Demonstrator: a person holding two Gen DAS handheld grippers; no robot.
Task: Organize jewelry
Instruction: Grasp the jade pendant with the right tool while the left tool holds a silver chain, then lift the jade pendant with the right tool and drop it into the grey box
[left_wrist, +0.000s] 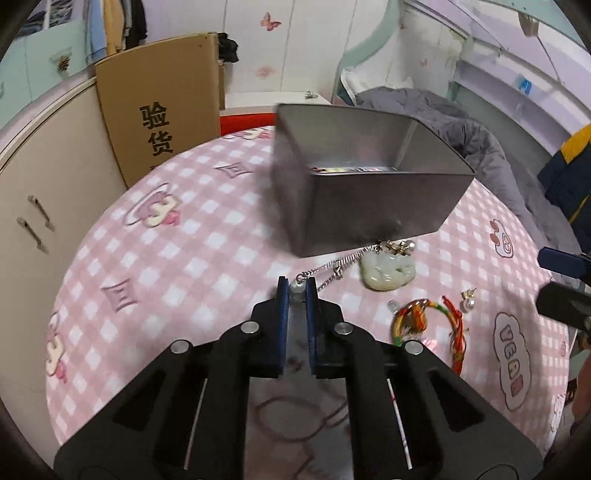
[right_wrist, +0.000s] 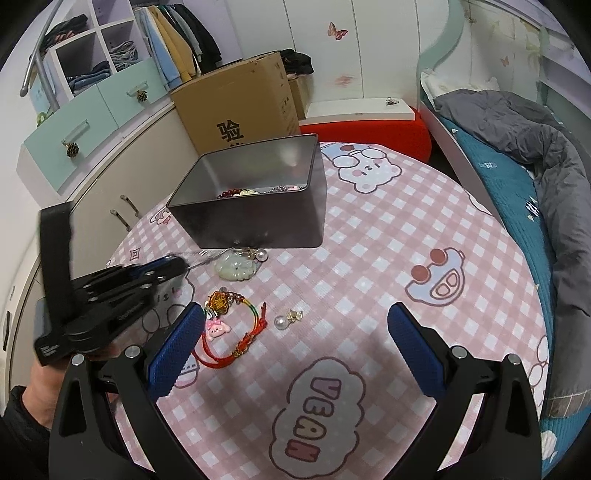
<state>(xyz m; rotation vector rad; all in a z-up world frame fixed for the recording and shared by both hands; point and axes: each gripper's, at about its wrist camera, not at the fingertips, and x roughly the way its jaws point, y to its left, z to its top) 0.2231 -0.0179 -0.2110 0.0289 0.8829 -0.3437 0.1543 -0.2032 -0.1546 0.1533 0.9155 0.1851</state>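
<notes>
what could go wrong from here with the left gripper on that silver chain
1. The left gripper is pinched on only the tip of the silver chain, so the chain may slip out on lifting.
2. The chain leads to the jade pendant, which lies against the metal tin beside a pearl earring; pulling could drag or snag them.
3. The pendant's weight may swing and hit the tin's rim.

Left gripper (left_wrist: 296, 286) jaws pinched together, right gripper (right_wrist: 295, 325) jaws spread.
</notes>
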